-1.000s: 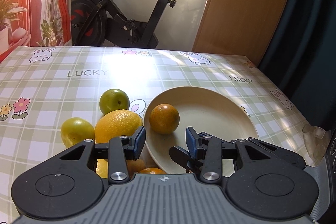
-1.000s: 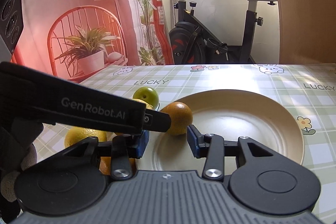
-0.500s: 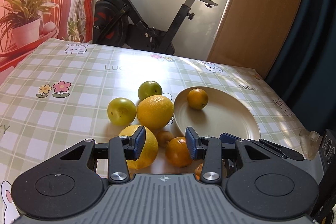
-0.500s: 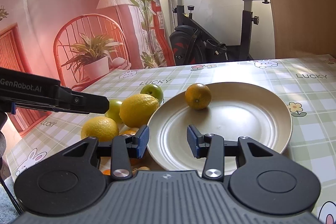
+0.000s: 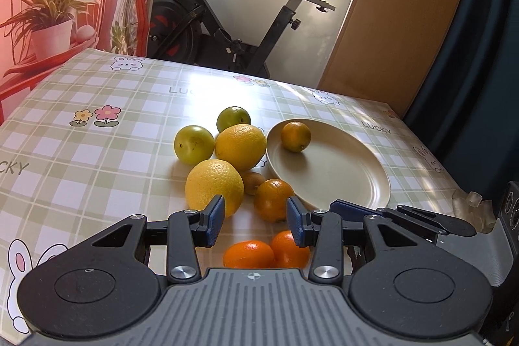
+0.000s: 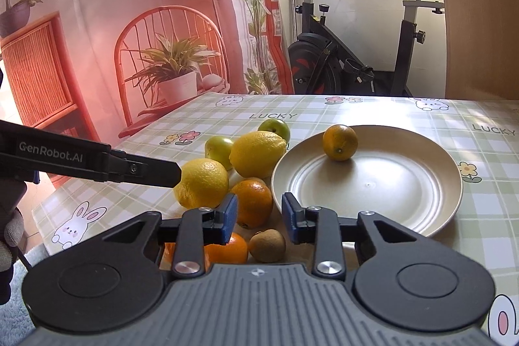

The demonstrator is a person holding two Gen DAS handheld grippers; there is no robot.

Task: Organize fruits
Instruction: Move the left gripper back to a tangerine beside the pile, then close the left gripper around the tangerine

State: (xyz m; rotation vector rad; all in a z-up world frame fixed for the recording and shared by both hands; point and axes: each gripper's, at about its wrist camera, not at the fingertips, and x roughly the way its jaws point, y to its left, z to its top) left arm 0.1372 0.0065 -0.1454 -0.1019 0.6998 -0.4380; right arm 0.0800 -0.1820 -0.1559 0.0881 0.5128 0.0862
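A cream plate (image 5: pixel 340 177) (image 6: pixel 389 184) holds one orange (image 5: pixel 295 136) (image 6: pixel 340 142) at its far rim. Left of it on the checked cloth lie two big yellow citrus (image 5: pixel 214 187) (image 5: pixel 240 146), two green fruits (image 5: pixel 194 144) (image 5: pixel 233 119), an orange (image 5: pixel 274 200) (image 6: pixel 253 201), a kiwi (image 6: pixel 267 244) and two mandarins (image 5: pixel 248 255) (image 5: pixel 288 248). My left gripper (image 5: pixel 255 221) hangs open and empty above the near fruits. My right gripper (image 6: pixel 259 216) hovers over the orange and kiwi. Its jaws are closing to a narrow gap and grip nothing.
An exercise bike (image 5: pixel 227 21) stands beyond the table's far edge, beside a wooden panel (image 5: pixel 389 21). A clear corner guard (image 5: pixel 470 203) marks the table's right corner. A gloved hand (image 6: pixel 13 229) holds the left gripper, whose finger (image 6: pixel 142 169) reaches in over the yellow citrus.
Both grippers have drawn back from the plate toward the near fruits, so more fruit shows. The right jaws have narrowed. The orange stays on the plate.
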